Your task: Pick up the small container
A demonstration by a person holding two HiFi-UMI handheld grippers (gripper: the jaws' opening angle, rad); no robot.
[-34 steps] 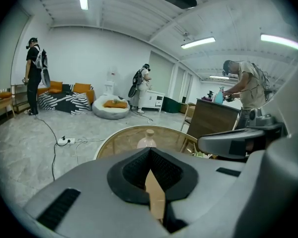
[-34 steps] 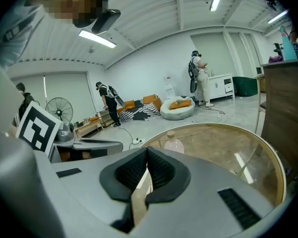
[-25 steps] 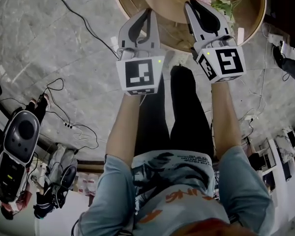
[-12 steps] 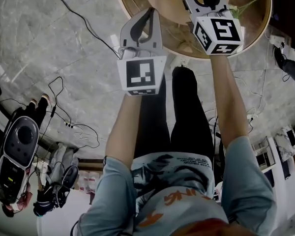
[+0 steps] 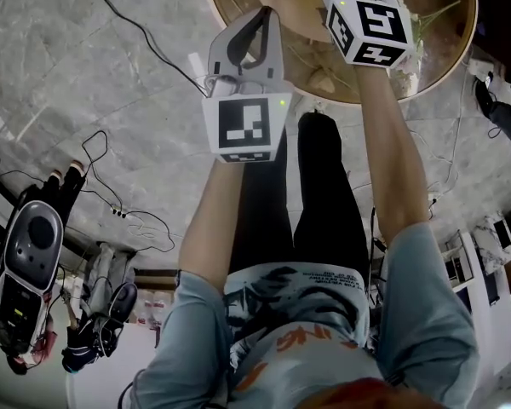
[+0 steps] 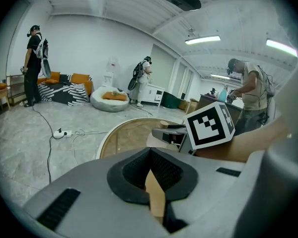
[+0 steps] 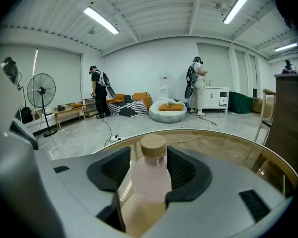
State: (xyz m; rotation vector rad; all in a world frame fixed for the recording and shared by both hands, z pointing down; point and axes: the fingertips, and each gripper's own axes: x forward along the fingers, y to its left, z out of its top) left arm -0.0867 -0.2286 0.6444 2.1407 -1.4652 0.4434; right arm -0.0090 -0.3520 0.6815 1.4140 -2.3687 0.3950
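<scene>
A small pink bottle (image 7: 151,177) with a wooden cap (image 7: 153,144) stands upright on the round wooden table (image 7: 228,139). My right gripper (image 7: 150,155) has it between its jaws, which are opening; the pads flank the bottle without pressing on it. In the head view only the right gripper's marker cube (image 5: 368,25) shows over the table (image 5: 447,54); its fingers run off the top edge. My left gripper (image 5: 261,15) hovers at the table's near rim, shut and empty, its black pads (image 6: 131,170) meeting at the tip. The bottle is hidden in the head view.
Cables (image 5: 136,32) trail over the grey floor left of the table. Equipment and bags (image 5: 25,254) lie at the lower left. A fan (image 7: 41,90) stands far left and people stand at the back of the room. The person's legs (image 5: 315,194) are below the table.
The right gripper has moved forward over the table, its fingers leaving the top of the head view. The left gripper has stayed almost in place.
</scene>
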